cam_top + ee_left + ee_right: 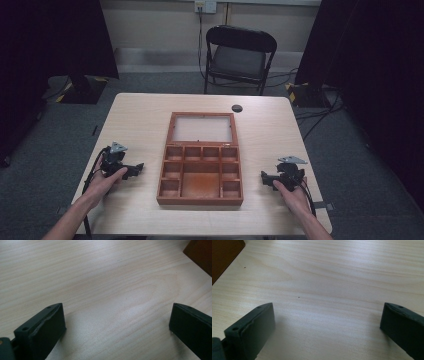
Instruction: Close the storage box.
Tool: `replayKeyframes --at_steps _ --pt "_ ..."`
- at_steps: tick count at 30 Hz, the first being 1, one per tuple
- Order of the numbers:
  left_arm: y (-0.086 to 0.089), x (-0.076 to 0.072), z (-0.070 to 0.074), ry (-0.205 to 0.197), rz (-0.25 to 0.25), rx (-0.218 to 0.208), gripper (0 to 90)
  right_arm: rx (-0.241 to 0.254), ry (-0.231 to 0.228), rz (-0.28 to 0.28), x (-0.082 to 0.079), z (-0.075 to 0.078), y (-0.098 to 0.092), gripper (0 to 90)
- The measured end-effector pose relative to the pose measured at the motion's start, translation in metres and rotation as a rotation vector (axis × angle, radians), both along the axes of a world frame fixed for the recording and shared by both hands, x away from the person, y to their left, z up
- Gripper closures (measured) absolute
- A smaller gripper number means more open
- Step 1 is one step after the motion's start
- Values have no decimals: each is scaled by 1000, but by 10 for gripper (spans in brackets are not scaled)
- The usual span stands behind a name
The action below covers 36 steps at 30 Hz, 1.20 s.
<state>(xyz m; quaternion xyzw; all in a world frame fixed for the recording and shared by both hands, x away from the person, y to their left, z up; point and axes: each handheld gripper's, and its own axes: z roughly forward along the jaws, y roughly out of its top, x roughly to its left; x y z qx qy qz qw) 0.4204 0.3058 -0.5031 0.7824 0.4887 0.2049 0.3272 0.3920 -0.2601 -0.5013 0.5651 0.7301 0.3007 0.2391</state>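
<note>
- The wooden box [200, 172] lies open in the middle of the desk [140, 115], its compartments empty as far as the high view shows. Its glass-panelled lid [202, 128] is folded back flat on the far side, away from the person.
- Box and lid together run lengthwise from the person's edge toward the far edge; the hinge line crosses that, left to right.
- The left hand-held gripper [131, 171] rests on the desk to the box's left, jaws spread wide and empty, pointing inward at the box's left wall. A corner of the box [200, 255] shows at the upper right of the left gripper view.
- The right hand-held gripper [267, 178] sits to the box's right, jaws also wide and empty, aimed at the right wall; the box corner [224, 255] appears upper left in the right gripper view.
- Both stand apart from the box at much the same gap, so neither hand is clearly nearer; the lid's free edge is the farther reach for both.
</note>
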Motion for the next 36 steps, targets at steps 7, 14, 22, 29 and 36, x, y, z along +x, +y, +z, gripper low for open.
replayKeyframes --at_steps 7,14,22,29,36 --pt "-1 -2 0 1 7 -5 0 1 -1 -8 -1 0 1 0" --pt "0 -4 4 7 -10 5 82 17 3 -20 -1 7 -3 179" --pt "-2 -5 11 18 -25 30 193 35 -2 58 -2 14 8 158" --pt "-7 -5 23 9 -36 -33 199 79 -23 91 0 29 13 201" --pt "-19 -7 32 -6 -44 -52 222 78 2 146 2 38 21 210"
